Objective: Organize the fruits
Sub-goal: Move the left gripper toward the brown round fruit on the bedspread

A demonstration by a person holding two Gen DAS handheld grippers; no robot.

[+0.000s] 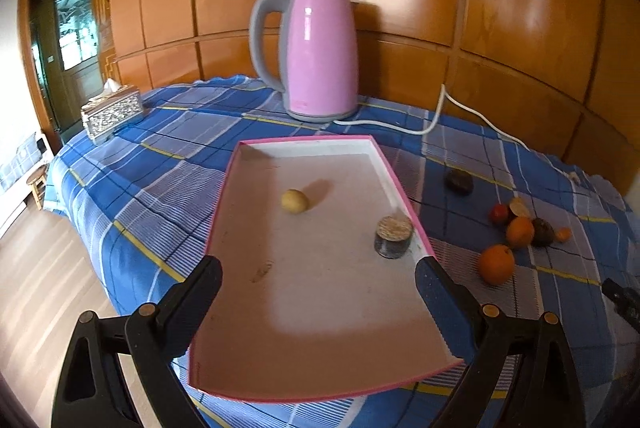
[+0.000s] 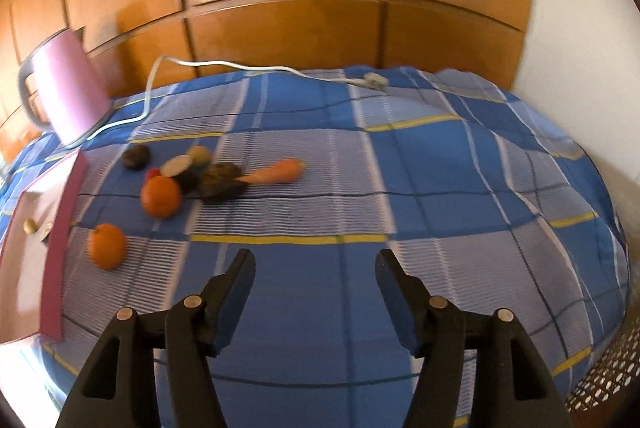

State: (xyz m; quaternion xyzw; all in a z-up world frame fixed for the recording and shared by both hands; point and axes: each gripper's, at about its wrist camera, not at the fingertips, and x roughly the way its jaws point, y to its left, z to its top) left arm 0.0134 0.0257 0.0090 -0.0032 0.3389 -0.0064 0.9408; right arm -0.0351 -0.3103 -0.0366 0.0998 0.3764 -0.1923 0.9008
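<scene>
A pink-rimmed white tray (image 1: 304, 308) lies on the blue plaid cloth and holds a small yellow fruit (image 1: 294, 201) and a dark cut round piece (image 1: 393, 236). My left gripper (image 1: 318, 274) is open and empty above the tray's near half. Right of the tray lie two oranges (image 1: 496, 264) (image 1: 520, 232), dark fruits and a small red one (image 1: 498, 214). In the right wrist view my right gripper (image 2: 315, 268) is open and empty over bare cloth, right of the near orange (image 2: 107, 246). Beyond lie a second orange (image 2: 161, 196), dark fruits (image 2: 222, 183) and a carrot (image 2: 276, 171).
A pink electric kettle (image 1: 316, 53) stands behind the tray, its white cord (image 1: 432, 123) trailing across the cloth to a plug (image 2: 372, 82). A silver tissue box (image 1: 112, 111) sits at the far left table edge. A wood-panelled wall runs behind the table.
</scene>
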